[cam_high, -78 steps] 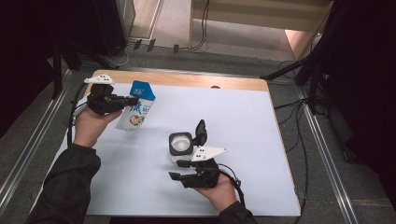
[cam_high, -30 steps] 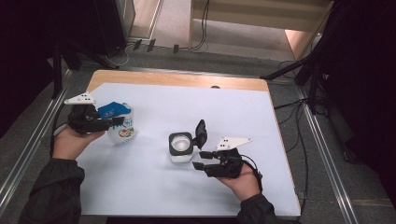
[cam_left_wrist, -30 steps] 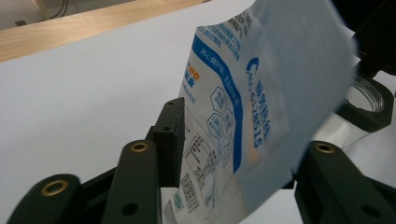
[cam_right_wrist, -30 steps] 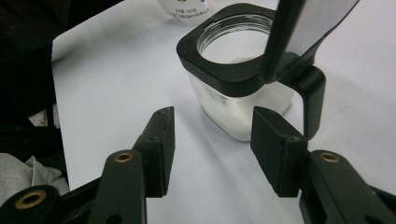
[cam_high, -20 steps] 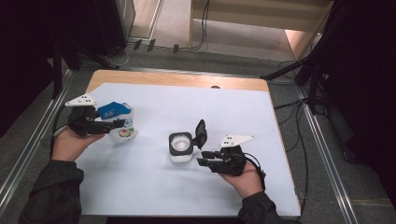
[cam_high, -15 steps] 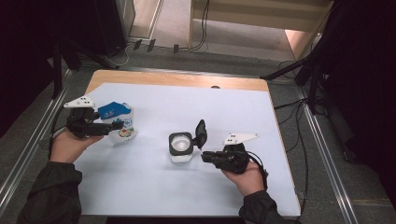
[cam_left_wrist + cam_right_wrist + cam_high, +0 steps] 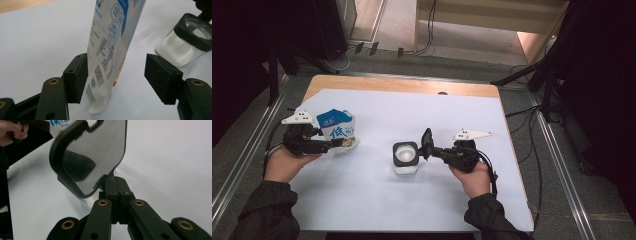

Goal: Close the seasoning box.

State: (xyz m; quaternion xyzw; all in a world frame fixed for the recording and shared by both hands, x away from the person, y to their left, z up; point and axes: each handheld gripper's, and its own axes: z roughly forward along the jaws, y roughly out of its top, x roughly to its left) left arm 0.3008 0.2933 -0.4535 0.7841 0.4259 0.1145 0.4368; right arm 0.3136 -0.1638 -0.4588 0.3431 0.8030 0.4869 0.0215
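A blue and white milk carton (image 7: 337, 131) stands on the white sheet at the left. My left gripper (image 7: 332, 146) is open around its base; its jaws have just been opening. In the left gripper view the carton (image 7: 112, 37) stands between the pads of my left gripper (image 7: 117, 77), close to the left one and well clear of the right. A glass jar (image 7: 405, 156) of white powder has its black flip lid (image 7: 427, 142) raised. My right gripper (image 7: 433, 149) is shut, its tips (image 7: 116, 185) at the lid's (image 7: 95, 152) lower edge.
The white sheet (image 7: 452, 120) covers a wooden table whose bare strip (image 7: 412, 86) runs along the far edge. Cables and metal rails lie on the floor on both sides. The jar (image 7: 185, 42) stands to the right of the carton, about a hand's width off.
The left jaws have opened around the carton, which now stands farther left than at first. The right gripper has moved from the right up to the lid, and its jaws have closed.
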